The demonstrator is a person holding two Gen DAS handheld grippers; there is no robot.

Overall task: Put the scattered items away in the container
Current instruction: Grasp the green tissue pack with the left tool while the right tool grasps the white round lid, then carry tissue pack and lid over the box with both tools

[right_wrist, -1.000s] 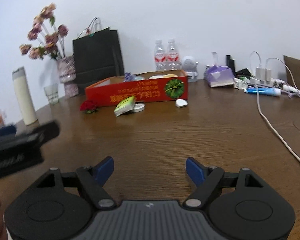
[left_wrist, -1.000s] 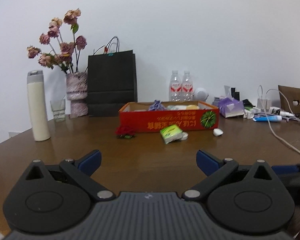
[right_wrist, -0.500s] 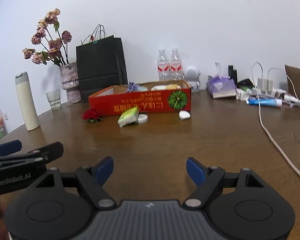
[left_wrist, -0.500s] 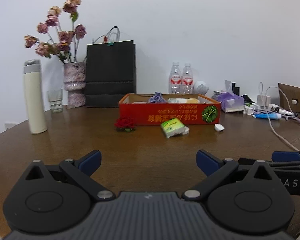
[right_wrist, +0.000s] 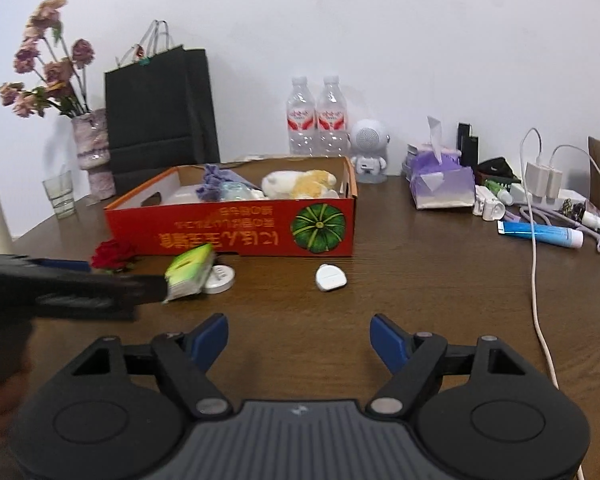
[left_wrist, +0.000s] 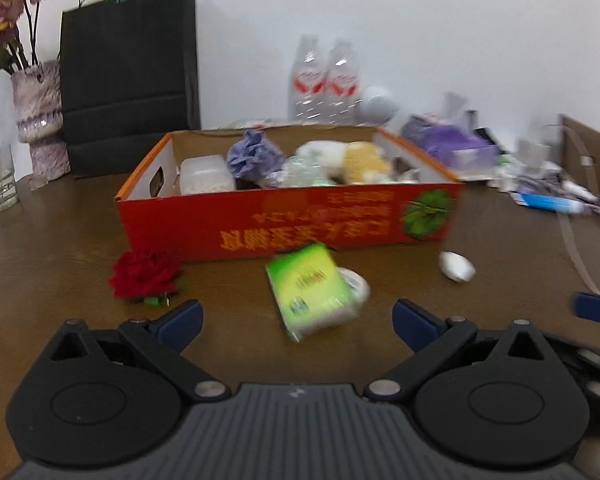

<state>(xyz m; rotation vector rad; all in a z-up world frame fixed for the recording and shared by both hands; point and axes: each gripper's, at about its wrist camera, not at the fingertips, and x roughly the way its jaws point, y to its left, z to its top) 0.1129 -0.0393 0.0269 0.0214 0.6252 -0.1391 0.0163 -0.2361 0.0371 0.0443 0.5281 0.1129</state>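
Brown wooden table (right_wrist: 420, 280), red cardboard box (right_wrist: 236, 232) at centre.
Left gripper (left_wrist: 296, 320) fingers apart near green tissue pack (left_wrist: 310, 294); right gripper (right_wrist: 298, 340) closing, nothing between.

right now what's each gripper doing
left gripper: open, empty, green pack just ahead
right gripper: open, empty, jaws closing slightly

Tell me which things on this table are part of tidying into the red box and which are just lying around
Part of the job:
red box
red rose
green packet
round white lid
small white case

Just lying about:
black paper bag
two water bottles
vase of dried flowers
drinking glass
tissue pack
blue tube
chargers and cables
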